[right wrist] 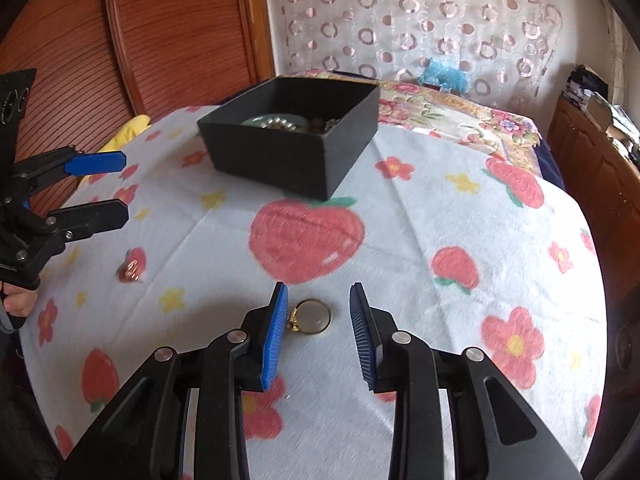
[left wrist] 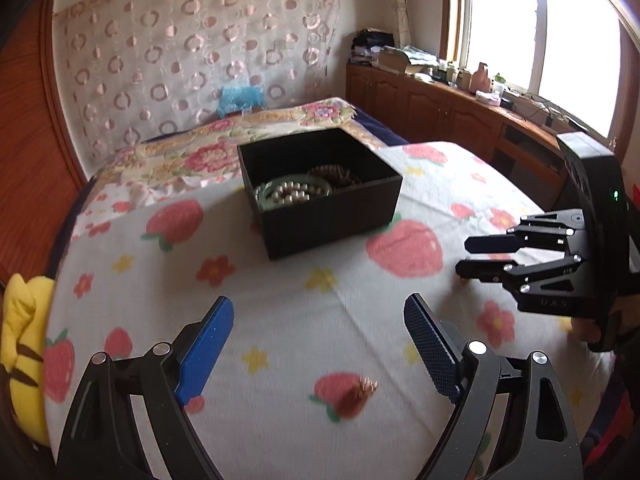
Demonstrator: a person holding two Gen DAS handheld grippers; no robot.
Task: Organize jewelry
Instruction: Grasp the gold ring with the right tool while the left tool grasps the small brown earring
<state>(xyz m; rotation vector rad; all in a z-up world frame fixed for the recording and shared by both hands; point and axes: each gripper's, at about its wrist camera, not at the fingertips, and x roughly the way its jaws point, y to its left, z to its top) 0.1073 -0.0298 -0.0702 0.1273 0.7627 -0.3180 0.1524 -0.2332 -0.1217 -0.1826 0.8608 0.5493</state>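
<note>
Left gripper point(left wrist: 318, 342) jaws wide, nothing between them; no contact with the blanket point(left wrist: 280, 320). A small gold-brown trinket point(left wrist: 358, 396) lies on the blanket just ahead of it, nearer the right-hand pad, blurred so type unclear; same piece shows in the right view at point(right wrist: 131, 270), close under the left gripper's fingers. Right gripper point(right wrist: 319, 330) part open, empty: a gold ring point(right wrist: 311, 316) sits flat on the blanket between the pads, nearer the left pad point(right wrist: 274, 336), maybe touching it, clear gap to the other pad. Black box point(left wrist: 320, 188) stands open-topped further back near mid-blanket, with pearls point(left wrist: 292, 194), a green bangle and brown beads inside. Open blanket between the box and both grippers. The blanket's left edge has a yellow plush point(left wrist: 20, 344) against it and a wood panel point(right wrist: 168, 40) behind; the right edge drops toward the cabinets point(left wrist: 440, 104) under the window.
</note>
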